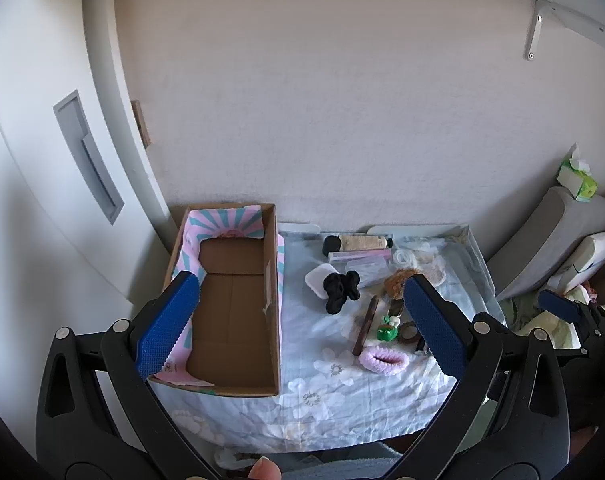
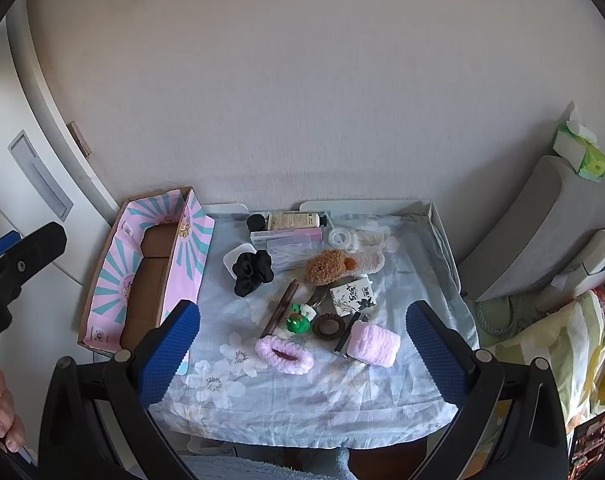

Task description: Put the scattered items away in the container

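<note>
Both grippers spread wide, nothing held. Right gripper (image 2: 302, 354) hovers over clutter; pink scrunchie (image 2: 284, 354) lies just ahead between fingers, long axis crosswise. Cardboard box (image 2: 102, 280) off to left, nothing inside, beneath left gripper (image 1: 300, 326). Right hand nearer.

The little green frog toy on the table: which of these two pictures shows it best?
The right wrist view: the green frog toy sits near the middle, unblocked, among the clutter. In the left wrist view it appears smaller, close beside the left gripper's right finger.
</note>
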Available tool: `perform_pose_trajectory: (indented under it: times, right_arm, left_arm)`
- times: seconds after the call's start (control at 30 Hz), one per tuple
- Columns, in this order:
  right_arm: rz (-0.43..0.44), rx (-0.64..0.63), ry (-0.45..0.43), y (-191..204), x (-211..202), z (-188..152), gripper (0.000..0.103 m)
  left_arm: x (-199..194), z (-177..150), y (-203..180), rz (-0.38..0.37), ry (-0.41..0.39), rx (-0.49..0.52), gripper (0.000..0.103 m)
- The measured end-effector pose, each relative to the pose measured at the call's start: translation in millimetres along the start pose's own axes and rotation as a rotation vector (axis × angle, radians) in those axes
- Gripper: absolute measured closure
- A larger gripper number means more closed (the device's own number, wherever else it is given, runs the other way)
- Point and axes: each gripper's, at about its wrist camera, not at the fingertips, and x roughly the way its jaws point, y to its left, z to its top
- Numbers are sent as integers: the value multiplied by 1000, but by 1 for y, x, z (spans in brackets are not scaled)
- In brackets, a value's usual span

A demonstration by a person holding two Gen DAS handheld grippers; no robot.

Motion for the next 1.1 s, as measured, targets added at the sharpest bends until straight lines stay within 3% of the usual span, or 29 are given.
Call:
perform_pose_trajectory:
  times: [0.4, 1.1]
  right_arm:
    - [-54, -11, -24, -3, -6, 2, 0]
    - [-52, -15, -22, -3, -7, 4, 0]
  left_arm:
    - [-3, 0, 6, -11, 13, -12, 1]
    - [0, -5, 1, -23, 31, -10, 1]
